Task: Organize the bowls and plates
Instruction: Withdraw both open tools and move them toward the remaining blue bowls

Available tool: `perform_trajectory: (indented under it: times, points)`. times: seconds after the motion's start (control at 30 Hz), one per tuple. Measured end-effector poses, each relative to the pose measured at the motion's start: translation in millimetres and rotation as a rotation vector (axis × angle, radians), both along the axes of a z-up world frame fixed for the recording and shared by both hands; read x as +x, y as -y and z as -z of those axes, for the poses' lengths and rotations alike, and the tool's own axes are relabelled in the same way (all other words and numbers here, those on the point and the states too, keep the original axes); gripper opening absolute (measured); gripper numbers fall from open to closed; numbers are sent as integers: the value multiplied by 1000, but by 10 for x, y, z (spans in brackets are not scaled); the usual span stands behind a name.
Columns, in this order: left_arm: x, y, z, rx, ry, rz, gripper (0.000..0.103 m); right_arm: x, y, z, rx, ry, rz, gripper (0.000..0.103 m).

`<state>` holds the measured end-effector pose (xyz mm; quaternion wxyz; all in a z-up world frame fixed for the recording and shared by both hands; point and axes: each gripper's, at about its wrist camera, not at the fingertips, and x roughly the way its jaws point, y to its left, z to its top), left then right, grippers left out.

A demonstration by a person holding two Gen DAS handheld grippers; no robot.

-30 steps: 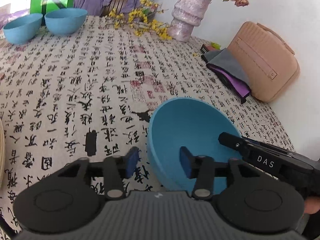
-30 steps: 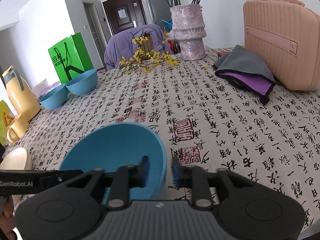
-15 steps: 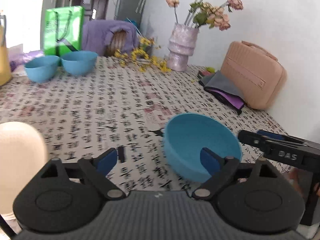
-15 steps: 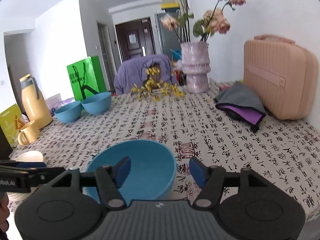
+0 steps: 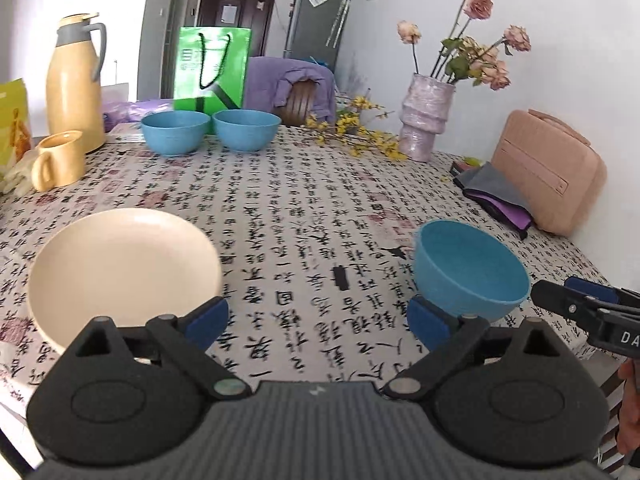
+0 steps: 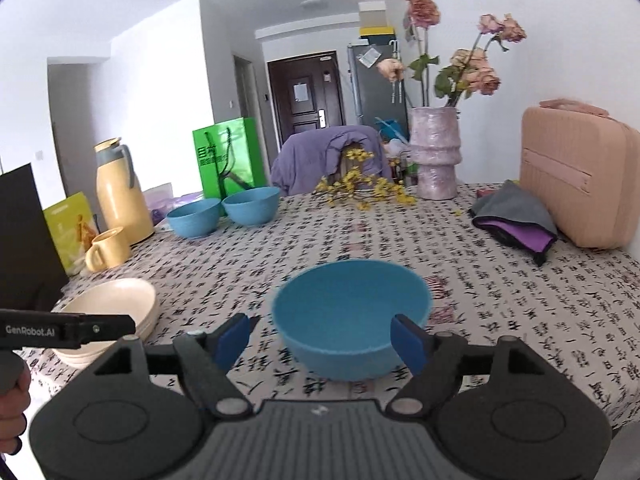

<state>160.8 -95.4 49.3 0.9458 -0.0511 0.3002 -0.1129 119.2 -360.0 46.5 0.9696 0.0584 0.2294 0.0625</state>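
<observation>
Landmark: near blue bowl (image 6: 351, 316), upright on the calligraphy-print tablecloth (image 5: 280, 200), close to the table's near edge.

Far left of the bowl: yellow thermos (image 5: 76, 84) with yellow mug (image 5: 60, 160) in front of it. Nearer, well left of the bowl: stack of cream plates (image 6: 116, 312) (the right wrist view shows several stacked; count not readable).

Left gripper (image 5: 316, 322): jaws wide and still opening, nothing between the pads, only tablecloth. The bowl sits just past its right finger, not gripped.

Beyond the bowl, at the far left of the table: two more blue bowls (image 5: 208, 130) side by side, in front of a green bag (image 5: 212, 68).

Right gripper (image 6: 322, 338): jaws opening, bowl in the gap between the pads, pads clear of the rim on both sides.

Beyond and right of the bowl: pink vase (image 6: 434, 152) with dried roses. Right: folded grey-purple cloth (image 6: 516, 224), then pink case (image 6: 576, 176) against the wall.
</observation>
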Motion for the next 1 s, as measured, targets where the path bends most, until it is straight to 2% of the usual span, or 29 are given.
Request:
perform_trajectory:
  times: [0.23, 0.57, 0.8, 1.0]
  points:
    - [9, -223, 29, -17, -3, -45, 98, 68, -250, 24, -4, -12, -42, 78]
    - [233, -559, 10, -19, -7, -112, 98, 424, -528, 52, 9, -26, -86, 78]
    - [545, -867, -89, -14, 10, -167, 98, 865, -923, -44, 2, -14, -154, 78]
    - [1012, -1181, -252, 5, 47, -183, 98, 1473, -1308, -176, -3, -65, -207, 76]
